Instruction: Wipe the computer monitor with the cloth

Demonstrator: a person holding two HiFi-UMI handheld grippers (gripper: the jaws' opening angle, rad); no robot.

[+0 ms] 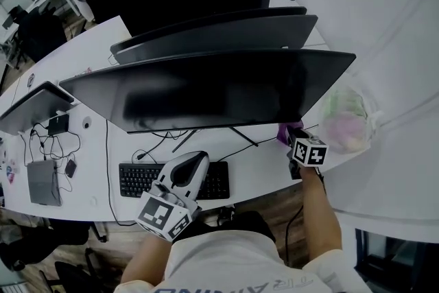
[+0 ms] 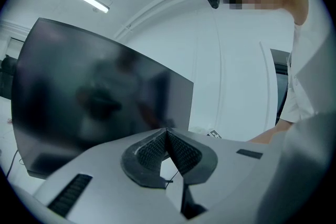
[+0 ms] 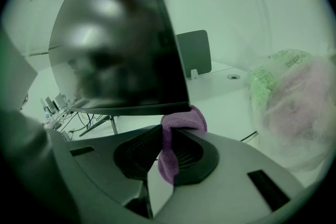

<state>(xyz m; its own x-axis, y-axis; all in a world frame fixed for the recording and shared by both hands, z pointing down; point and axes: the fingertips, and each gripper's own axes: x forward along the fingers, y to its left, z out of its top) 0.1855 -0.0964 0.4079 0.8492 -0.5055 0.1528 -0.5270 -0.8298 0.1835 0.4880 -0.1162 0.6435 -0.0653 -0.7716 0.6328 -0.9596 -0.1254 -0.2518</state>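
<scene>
At the right end of the counter [image 1: 267, 171] we see a clear bag [image 1: 350, 121] with pink and green soft things inside. The monitor [image 1: 206, 89] runs long from left to right, with its screen toward us. Our right claw [image 1: 293, 137], arm stretched forward, pinches the purple cloth [image 3: 181, 123] at the monitor's lower right corner. Our left claw [image 2: 167, 134] is closed and empty, raised over the keyboard [image 1: 137, 178].

Monitor [image 1: 206, 89] face unobstructed, keyboard [image 1: 136, 180] on worktop [image 1: 264, 171] below its lower edge, plastic bag [image 1: 346, 121] just beside its right corner.
</scene>
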